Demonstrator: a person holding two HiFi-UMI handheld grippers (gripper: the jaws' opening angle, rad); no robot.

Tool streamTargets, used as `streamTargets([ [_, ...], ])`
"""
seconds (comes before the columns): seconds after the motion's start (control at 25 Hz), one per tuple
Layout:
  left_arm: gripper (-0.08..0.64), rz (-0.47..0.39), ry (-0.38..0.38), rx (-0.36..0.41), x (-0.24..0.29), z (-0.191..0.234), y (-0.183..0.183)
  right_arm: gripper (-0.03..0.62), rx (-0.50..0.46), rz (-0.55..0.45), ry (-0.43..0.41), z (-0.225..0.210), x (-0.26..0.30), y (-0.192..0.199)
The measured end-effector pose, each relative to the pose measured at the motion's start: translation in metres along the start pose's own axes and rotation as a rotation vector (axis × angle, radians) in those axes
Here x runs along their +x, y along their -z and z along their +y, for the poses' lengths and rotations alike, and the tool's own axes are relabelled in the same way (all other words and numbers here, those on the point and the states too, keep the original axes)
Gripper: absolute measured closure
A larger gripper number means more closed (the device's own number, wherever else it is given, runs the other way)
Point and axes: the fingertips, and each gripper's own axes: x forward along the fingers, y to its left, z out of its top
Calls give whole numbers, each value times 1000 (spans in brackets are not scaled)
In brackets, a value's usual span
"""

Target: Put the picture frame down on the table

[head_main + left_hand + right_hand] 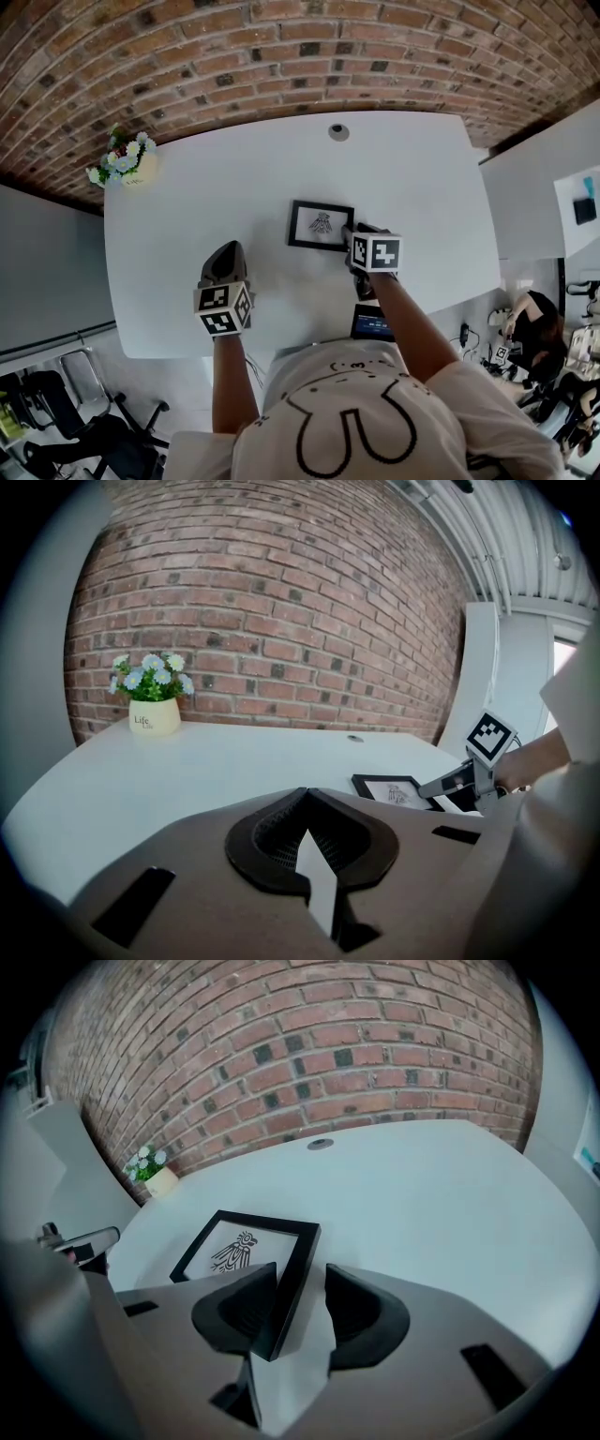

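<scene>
Black picture frame [321, 225] lies flat on the white tabletop [216, 187]. The right claw [300, 1283] stands parted astride its right edge, while the left claw [307, 803] is closed, holding nothing.

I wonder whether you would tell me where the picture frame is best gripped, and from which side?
Take the picture frame by its narrow black right border near the near corner, coming from the person's side, low over the table. It seems to lie flat, so only a thin edge offers purchase; the right tool straddles that border, jaws apart.
</scene>
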Motion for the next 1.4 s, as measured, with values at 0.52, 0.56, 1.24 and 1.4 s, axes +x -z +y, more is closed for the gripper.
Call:
streamTargets([
  [0.52, 548, -55, 6, 19, -9, -5, -20, 454, 16, -63, -25, -3, -16, -23],
  [0.56, 548, -60, 5, 20, -10, -6, -22, 454, 13, -77, -32, -3, -20, -28],
  [1.24, 549, -163, -3, 109, -29, -12, -76, 535, -137, -507, -86, 2, -109, -109],
  [1.4, 548, -192, -5, 124, -34, -13, -88, 554, -169, -566, -104, 7, -127, -119],
])
